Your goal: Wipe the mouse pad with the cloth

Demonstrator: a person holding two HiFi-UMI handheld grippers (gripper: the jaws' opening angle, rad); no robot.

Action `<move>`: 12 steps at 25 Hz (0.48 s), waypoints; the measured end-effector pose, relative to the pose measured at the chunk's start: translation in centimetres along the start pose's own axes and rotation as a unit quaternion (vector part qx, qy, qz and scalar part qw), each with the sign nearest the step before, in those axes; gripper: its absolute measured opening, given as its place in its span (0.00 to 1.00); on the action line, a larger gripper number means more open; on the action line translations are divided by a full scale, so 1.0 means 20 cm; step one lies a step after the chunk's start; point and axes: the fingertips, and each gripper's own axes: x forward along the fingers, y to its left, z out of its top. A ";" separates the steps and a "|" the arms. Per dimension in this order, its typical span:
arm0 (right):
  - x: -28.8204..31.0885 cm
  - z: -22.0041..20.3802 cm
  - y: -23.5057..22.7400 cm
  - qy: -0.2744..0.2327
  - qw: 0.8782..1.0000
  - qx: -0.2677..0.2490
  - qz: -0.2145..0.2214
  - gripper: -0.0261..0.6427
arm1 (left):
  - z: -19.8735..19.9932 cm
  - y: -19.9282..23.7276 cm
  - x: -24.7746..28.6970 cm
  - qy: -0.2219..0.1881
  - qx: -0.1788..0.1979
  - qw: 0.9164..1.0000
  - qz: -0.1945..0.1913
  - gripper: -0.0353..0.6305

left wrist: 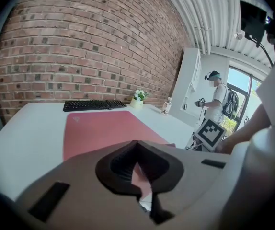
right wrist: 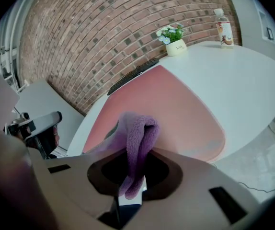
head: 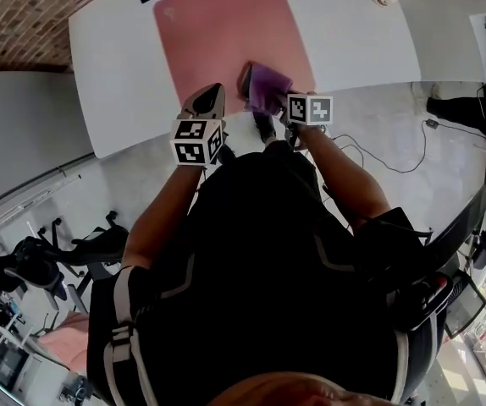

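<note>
Brick wall (left wrist: 80, 42) backs white table (head: 116, 74); right gripper (right wrist: 136, 152) grasps cloth (right wrist: 141, 131), left gripper (left wrist: 137, 146) clenched empty.

An office: white desk (head: 353, 32), keyboard (left wrist: 94, 105), office chairs (head: 99, 245) (brick wall (left wrist: 80, 42) behind).

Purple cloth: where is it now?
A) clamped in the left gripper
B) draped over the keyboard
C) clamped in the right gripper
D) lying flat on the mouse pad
C: the right gripper view shows the purple cloth pinched between the jaws of the right gripper, at the near edge of the pink mouse pad; the left gripper is shut on nothing.
</note>
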 end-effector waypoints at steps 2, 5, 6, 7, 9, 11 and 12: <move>-0.03 0.00 -0.04 -0.005 1.000 0.006 -0.006 0.13 | 0.00 -0.02 0.01 0.002 0.002 1.000 -0.004 0.06; -0.07 0.01 -0.10 -0.013 1.000 0.020 -0.016 0.13 | 0.00 -0.04 0.03 0.005 0.003 1.000 -0.011 0.06; -0.08 0.02 -0.12 -0.016 0.999 0.025 -0.019 0.13 | 0.00 -0.05 0.04 0.006 0.004 1.000 -0.012 0.06; -0.09 0.03 -0.15 -0.020 0.999 0.029 -0.022 0.13 | 0.00 -0.05 0.04 0.007 0.005 1.000 -0.014 0.06; -0.11 0.04 -0.19 -0.027 0.999 0.037 -0.028 0.13 | 0.00 -0.07 0.06 0.008 0.007 1.000 -0.017 0.06; -0.14 0.05 -0.24 -0.033 0.998 0.046 -0.036 0.13 | 0.00 -0.08 0.07 0.009 0.009 1.000 -0.021 0.06; -0.16 0.05 -0.26 -0.036 0.997 0.050 -0.040 0.13 | 0.01 -0.09 0.08 0.009 0.011 1.000 -0.024 0.06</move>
